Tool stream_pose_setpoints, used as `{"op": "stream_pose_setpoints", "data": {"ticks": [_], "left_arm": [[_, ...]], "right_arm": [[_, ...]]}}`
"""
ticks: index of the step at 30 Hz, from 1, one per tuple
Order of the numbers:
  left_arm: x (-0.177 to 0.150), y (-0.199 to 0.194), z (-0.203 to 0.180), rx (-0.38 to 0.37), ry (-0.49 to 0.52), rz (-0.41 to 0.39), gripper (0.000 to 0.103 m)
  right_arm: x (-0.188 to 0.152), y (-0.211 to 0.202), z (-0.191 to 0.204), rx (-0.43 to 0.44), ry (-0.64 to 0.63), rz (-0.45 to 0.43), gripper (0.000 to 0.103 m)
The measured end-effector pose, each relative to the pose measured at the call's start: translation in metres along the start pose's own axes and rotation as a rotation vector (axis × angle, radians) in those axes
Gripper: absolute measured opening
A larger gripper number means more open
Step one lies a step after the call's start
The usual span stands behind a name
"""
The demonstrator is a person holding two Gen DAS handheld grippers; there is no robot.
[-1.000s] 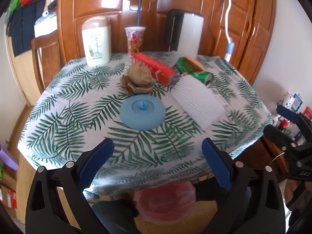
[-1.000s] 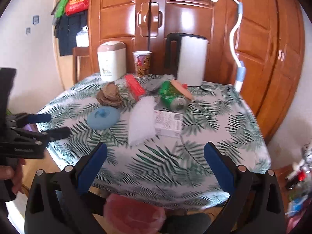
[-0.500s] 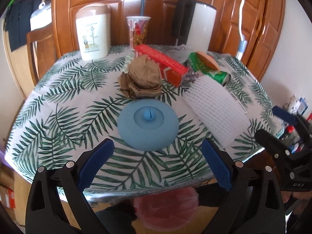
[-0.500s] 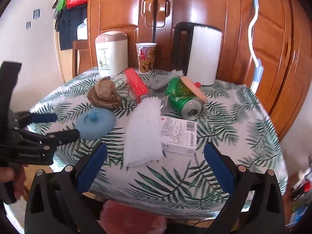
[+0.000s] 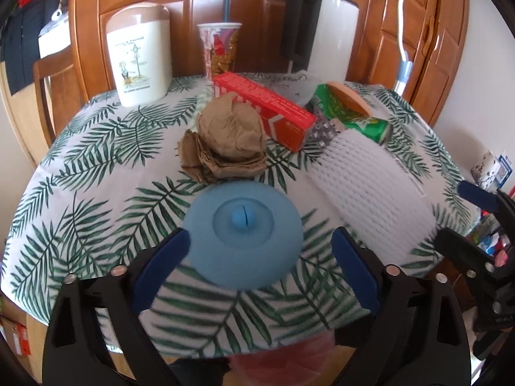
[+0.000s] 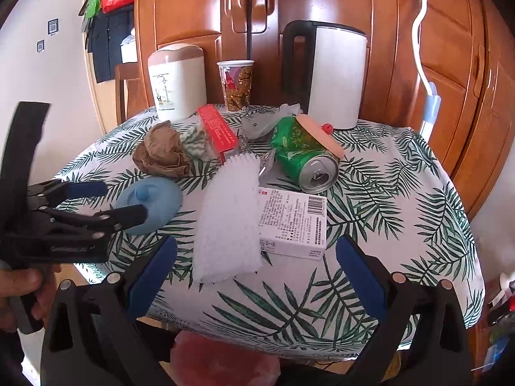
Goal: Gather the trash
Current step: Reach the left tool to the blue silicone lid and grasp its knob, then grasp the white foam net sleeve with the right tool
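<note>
Blue silicone forms the round lid (image 5: 243, 239) lying flat on the leaf-print tablecloth (image 5: 96, 173); in the left wrist view the left gripper (image 5: 260, 257) brackets it, jaws closing, pads not visibly pressing, presumably to take the nearest item first. Behind it rests crumpled brown paper (image 5: 227, 138), then a red carton (image 5: 265, 109), white foam netting (image 5: 370, 186) and a green can (image 5: 357, 120). In the right wrist view the right gripper (image 6: 256, 271) hangs released over the table edge, nothing between its pads, aimed toward the netting and a white box (image 6: 291, 222). Whether the pink object (image 6: 222, 360) below is the trash bag cannot be told.
</note>
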State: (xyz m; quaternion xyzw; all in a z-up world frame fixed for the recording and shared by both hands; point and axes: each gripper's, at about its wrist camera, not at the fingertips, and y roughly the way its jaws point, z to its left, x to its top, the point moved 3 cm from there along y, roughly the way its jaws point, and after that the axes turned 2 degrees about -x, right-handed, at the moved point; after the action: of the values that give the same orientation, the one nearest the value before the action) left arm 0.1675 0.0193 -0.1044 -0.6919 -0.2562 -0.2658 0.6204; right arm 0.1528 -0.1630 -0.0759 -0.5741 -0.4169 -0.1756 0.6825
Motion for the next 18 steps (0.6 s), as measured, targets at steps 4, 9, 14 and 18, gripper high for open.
{"op": "stream_pose_setpoints", "data": {"ticks": [4, 9, 14, 18], "left_arm": [[0.001, 0.012, 0.007, 0.008, -0.013, 0.017, 0.068], [0.005, 0.013, 0.006, 0.023, 0.001, 0.006, 0.049], [0.006, 0.015, 0.002, 0.013, 0.006, 0.006, 0.036], [0.006, 0.017, 0.002, 0.023, 0.002, -0.002, 0.038]], "right_arm": [[-0.001, 0.004, 0.002, 0.000, -0.019, 0.010, 0.089], [-0.002, 0.009, 0.002, 0.012, -0.017, 0.017, 0.086], [-0.003, 0.011, 0.002, 0.018, -0.010, 0.021, 0.086], [-0.003, 0.013, 0.002, 0.022, -0.011, 0.024, 0.086]]}}
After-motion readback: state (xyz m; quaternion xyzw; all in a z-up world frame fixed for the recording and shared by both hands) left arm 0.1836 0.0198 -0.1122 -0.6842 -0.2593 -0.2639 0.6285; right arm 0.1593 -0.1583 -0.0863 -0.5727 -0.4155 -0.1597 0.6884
